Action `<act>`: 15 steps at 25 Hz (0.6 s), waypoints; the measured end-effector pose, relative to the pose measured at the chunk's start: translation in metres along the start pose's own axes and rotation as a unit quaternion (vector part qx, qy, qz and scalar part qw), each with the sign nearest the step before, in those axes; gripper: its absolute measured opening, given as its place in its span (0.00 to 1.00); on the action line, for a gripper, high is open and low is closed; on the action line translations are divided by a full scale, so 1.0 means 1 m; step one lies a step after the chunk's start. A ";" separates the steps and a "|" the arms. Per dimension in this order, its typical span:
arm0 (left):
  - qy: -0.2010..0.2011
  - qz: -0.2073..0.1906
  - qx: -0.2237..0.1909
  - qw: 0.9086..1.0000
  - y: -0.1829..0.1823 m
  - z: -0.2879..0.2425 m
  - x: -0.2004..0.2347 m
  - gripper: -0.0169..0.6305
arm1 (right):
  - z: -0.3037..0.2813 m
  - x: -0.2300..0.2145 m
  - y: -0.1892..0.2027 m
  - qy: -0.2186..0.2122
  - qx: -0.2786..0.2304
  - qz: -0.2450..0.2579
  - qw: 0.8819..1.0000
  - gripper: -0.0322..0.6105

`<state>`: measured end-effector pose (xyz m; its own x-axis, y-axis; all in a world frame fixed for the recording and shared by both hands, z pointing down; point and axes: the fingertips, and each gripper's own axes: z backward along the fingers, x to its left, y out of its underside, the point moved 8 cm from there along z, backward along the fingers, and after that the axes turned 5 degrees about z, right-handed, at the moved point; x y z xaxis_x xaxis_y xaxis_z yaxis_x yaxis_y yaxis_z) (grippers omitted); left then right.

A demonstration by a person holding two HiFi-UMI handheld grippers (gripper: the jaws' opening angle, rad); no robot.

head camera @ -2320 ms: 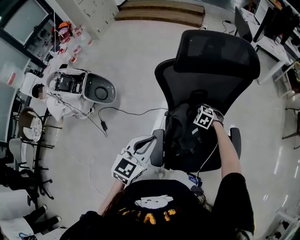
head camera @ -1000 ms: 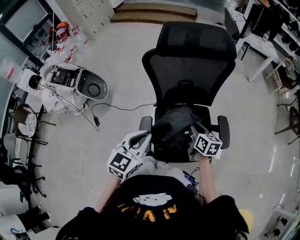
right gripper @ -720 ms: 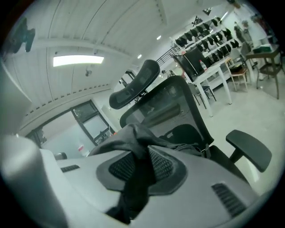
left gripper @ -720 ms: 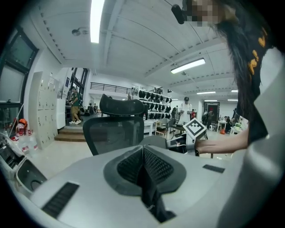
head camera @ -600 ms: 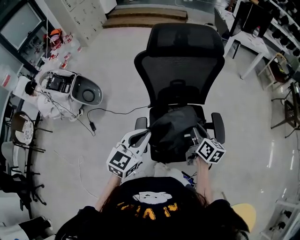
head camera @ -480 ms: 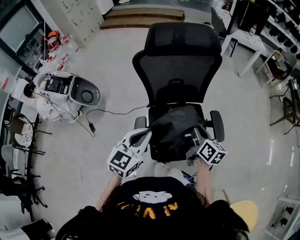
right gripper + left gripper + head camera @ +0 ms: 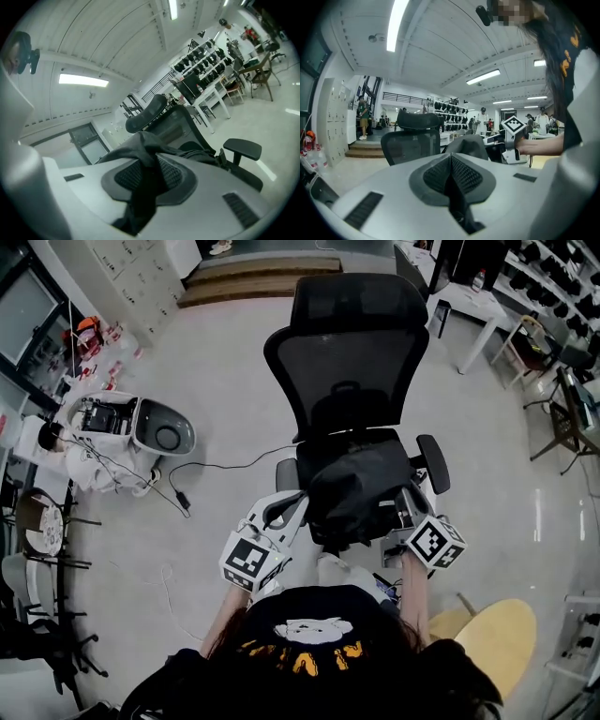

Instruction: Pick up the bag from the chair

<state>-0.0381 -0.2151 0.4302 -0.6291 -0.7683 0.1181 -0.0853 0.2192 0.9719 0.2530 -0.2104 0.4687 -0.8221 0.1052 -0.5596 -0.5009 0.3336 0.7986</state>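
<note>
A black office chair stands in front of me, and a black bag lies bunched over its seat in the head view. My right gripper is at the bag's right edge, by the right armrest. In the right gripper view, the right gripper is shut on a fold of the bag. I cannot tell whether the bag is off the seat. My left gripper is beside the left armrest, apart from the bag. The left gripper is shut with nothing in it, and its view shows the bag ahead.
A white machine with an open lid lies on the floor at the left, with a black cable running towards the chair. Wooden steps are at the back, a white desk at the back right. A yellow round stool stands close at my right.
The right gripper has drawn back from near the backrest towards me, with the bag's fabric in it. The bag has shifted towards the seat's front. The left gripper has stayed by the left armrest.
</note>
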 end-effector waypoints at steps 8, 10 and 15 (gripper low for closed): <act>0.029 -0.015 -0.009 0.999 0.018 0.072 -0.021 0.03 | 0.065 0.041 0.028 0.026 -0.046 -0.008 0.999 0.15; 0.036 -0.017 -0.009 0.999 0.022 0.086 -0.026 0.03 | 0.079 0.049 0.033 0.033 -0.058 -0.010 0.998 0.15; 0.049 -0.012 -0.003 0.999 0.038 0.119 -0.038 0.03 | 0.120 0.069 0.050 0.051 -0.081 -0.019 0.995 0.15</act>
<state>-0.1093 -0.1066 0.4383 -0.5478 -0.8289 0.1133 -0.0951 0.1963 0.9759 0.2041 -0.0741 0.4437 -0.8204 -0.0034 -0.5718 -0.5631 0.1783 0.8069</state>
